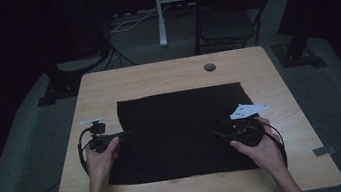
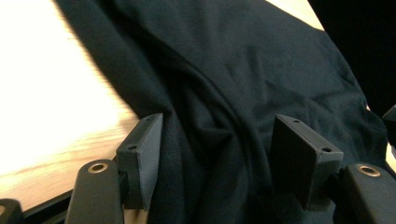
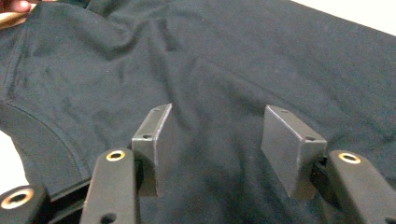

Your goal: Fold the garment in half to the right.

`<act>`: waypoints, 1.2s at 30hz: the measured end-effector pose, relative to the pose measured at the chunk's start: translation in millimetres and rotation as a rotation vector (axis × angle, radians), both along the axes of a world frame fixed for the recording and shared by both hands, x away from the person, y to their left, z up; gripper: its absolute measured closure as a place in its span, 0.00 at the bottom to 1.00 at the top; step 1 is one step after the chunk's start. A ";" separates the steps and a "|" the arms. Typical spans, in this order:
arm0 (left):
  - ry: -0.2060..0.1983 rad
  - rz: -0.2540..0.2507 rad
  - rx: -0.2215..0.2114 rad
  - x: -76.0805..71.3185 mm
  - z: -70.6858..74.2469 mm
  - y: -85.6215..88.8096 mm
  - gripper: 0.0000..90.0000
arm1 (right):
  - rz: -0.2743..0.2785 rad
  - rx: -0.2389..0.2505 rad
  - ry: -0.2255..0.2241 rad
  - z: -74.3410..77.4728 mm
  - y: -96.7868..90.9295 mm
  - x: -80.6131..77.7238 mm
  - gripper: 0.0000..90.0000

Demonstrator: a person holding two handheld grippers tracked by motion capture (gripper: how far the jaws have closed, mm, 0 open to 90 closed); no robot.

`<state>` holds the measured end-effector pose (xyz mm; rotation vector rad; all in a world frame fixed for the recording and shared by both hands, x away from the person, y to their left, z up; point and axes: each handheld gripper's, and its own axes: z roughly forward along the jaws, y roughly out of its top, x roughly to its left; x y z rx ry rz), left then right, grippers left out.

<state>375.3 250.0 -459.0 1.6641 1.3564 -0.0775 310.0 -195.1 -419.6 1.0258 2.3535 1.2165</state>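
Black cloth (image 1: 183, 132) (a dark garment, spread mostly flat) covers the middle of the wooden bench (image 1: 175, 75). At its near left edge the left gripper (image 1: 124, 135), held in the person's left hand (image 1: 100, 159), reaches in over a bunched fold; the left gripper view shows its fingers (image 2: 142, 156) standing apart with the rumpled fabric between them, the pads not pressing on it. At the near right, the right gripper (image 1: 218, 133) sits in the right hand (image 1: 259, 149) over the cloth, its fingers (image 3: 156, 140) likewise spread above a smoother stretch. Farther off, a small round grommet (image 1: 210, 67) marks the bench's far side, and a folding chair (image 1: 228, 14) stands beyond it.
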 end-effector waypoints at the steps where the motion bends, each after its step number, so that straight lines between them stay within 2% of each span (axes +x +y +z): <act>1: -0.001 -0.005 0.008 1.0 0.5 -2.9 0.41 | -0.001 0.000 -0.001 -0.3 -0.5 0.5 0.48; 3: -0.006 -0.006 0.030 2.6 1.7 -9.2 0.41 | -0.003 0.004 0.004 -0.5 -1.2 1.4 0.48; 5: -0.019 0.000 0.083 2.5 3.9 -15.8 0.43 | -0.004 0.003 0.006 -0.4 -1.4 2.5 0.48; 7: -0.019 0.019 0.140 2.4 6.0 -18.2 0.53 | -0.002 -0.003 0.003 0.0 -0.8 3.9 0.50; 11: -0.009 0.035 0.178 4.2 7.0 -21.1 0.68 | -0.003 -0.032 -0.009 1.1 2.2 7.2 0.54; 16: -0.013 0.038 0.237 5.3 9.0 -27.9 0.81 | 0.004 -0.045 -0.017 1.9 9.8 14.8 0.56; 19: -0.017 0.036 0.239 6.1 8.8 -28.8 0.81 | 0.016 -0.059 -0.029 5.6 17.3 21.6 0.59; 22: -0.029 0.038 0.227 5.8 7.2 -28.2 0.81 | 0.036 -0.068 -0.020 11.4 26.8 32.4 0.71; 28: -0.047 0.032 0.237 4.4 7.2 -28.5 0.81 | 0.015 -0.072 -0.026 17.8 47.7 59.2 0.81; 30: -0.065 0.029 0.244 2.9 8.7 -29.0 0.82 | 0.006 -0.079 -0.021 16.5 53.4 70.9 0.83; 32: -0.085 0.019 0.213 0.5 11.5 -26.8 0.83 | -0.008 -0.094 -0.018 14.2 59.1 81.6 0.85; 34: -0.108 0.011 0.180 -1.9 15.7 -24.0 0.84 | -0.022 -0.151 -0.054 11.8 65.4 89.6 0.90; 36: -0.129 0.001 0.163 -3.6 20.5 -23.6 0.84 | -0.029 -0.169 -0.069 10.0 70.5 97.9 0.91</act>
